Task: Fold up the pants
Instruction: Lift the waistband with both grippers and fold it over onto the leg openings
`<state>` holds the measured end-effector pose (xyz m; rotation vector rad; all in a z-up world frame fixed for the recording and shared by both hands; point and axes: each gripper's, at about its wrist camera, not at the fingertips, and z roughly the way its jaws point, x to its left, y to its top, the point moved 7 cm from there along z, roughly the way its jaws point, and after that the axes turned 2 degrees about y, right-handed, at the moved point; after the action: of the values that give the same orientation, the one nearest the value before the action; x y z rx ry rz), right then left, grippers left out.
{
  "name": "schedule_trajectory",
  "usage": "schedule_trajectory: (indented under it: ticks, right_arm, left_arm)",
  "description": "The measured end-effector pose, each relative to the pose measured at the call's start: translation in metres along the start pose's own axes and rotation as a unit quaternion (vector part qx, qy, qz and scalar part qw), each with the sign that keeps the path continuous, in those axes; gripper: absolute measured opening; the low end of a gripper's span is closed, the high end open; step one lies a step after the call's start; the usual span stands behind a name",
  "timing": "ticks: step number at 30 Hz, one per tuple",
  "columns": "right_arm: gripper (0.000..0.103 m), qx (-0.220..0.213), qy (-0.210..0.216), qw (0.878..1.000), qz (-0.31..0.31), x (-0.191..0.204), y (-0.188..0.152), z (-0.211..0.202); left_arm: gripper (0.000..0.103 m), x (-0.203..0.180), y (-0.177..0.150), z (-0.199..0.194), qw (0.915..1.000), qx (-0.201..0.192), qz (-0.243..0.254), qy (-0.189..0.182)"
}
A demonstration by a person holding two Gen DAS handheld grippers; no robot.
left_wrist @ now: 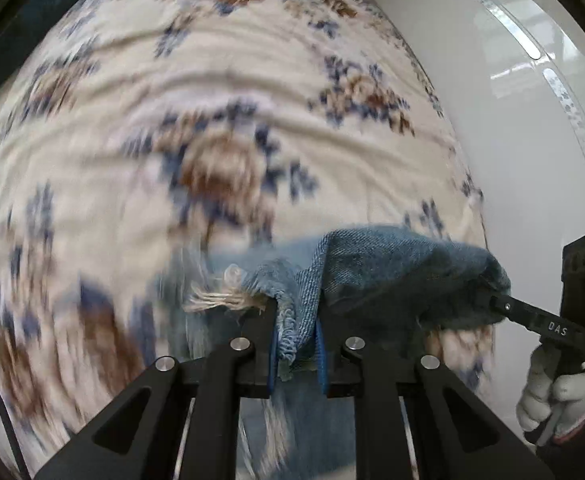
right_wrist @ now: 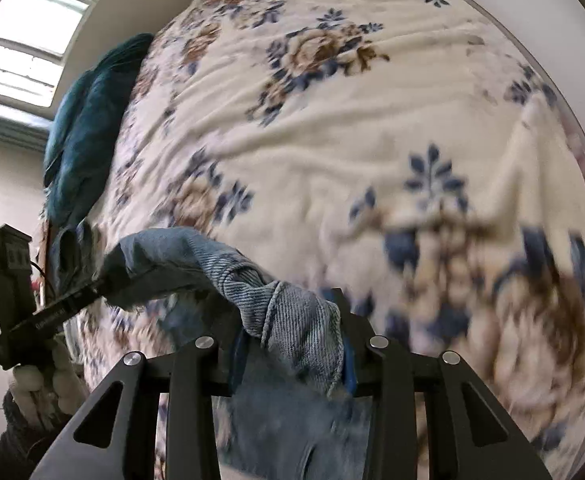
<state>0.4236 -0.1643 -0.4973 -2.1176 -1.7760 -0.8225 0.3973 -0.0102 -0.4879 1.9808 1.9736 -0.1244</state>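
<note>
On the right gripper point(left_wrist: 496, 300) holding the pants point(left_wrist: 392, 264), "DAS".

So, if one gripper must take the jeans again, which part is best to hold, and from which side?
Grip the jeans at the frayed hem, coming from the open end, fingers across the edge. The hem is thick and stitched, and both the left gripper and the right gripper pinch there.

Black left claw point(left_wrist: 295, 336) with silver screws, blue pads; white glove point(left_wrist: 552, 392), dark cuff.

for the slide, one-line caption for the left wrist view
Left tool clamps a frayed denim pants hem above a floral blanket.
</note>
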Motion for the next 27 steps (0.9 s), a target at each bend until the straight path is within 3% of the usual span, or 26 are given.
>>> schedule_trajectory:
  ticks: [4,7,12,14,15,16,17,20,23,25,26,27]
  right_arm:
    - [0.039,0.026,0.000,1.000,-0.014,0.008,-0.068,-0.010]
    - [0.039,0.071,-0.016,0.997,-0.021,-0.002,-0.122,-0.001]
    - [0.041,0.149,-0.064,0.987,-0.015,-0.043,-0.194,0.025]
    - [0.048,0.184,-0.081,0.980,0.000,-0.059,-0.213,0.034]
    - [0.057,0.206,-0.087,0.975,0.009,-0.068,-0.226,0.038]
    - [0.074,0.222,-0.088,0.971,0.018,-0.073,-0.234,0.038]
    - [0.080,0.239,-0.078,0.967,0.032,-0.077,-0.243,0.037]
    - [0.082,0.241,-0.033,0.966,0.082,-0.082,-0.259,0.020]
    - [0.083,0.205,-0.015,0.969,0.133,-0.086,-0.254,-0.001]
    - [0.083,0.175,-0.003,0.972,0.155,-0.087,-0.245,-0.007]
    - [0.083,0.162,-0.001,0.973,0.165,-0.088,-0.241,-0.007]
    - [0.083,0.152,-0.002,0.972,0.179,-0.090,-0.237,-0.006]
  left_arm:
    - [0.012,0.006,-0.074,-0.013,0.9988,0.034,-0.035,-0.005]
    - [0.012,0.011,-0.135,0.003,0.9946,0.085,-0.060,-0.003]
    - [0.013,0.018,-0.197,0.041,0.9878,0.143,-0.057,0.024]
    - [0.015,0.021,-0.214,0.055,0.9840,0.167,-0.041,0.047]
    - [0.015,0.022,-0.221,0.058,0.9814,0.179,-0.032,0.060]
    - [0.015,0.022,-0.228,0.057,0.9795,0.188,-0.029,0.066]
    - [0.016,0.023,-0.233,0.054,0.9787,0.192,-0.033,0.065]
    - [0.026,0.021,-0.238,0.038,0.9797,0.187,-0.063,0.035]
    - [0.032,0.025,-0.225,0.023,0.9792,0.162,-0.122,-0.008]
    - [0.038,0.033,-0.211,0.025,0.9684,0.149,-0.193,-0.051]
    - [0.039,0.038,-0.206,0.029,0.9574,0.146,-0.239,-0.072]
    - [0.039,0.043,-0.201,0.036,0.9411,0.145,-0.288,-0.101]
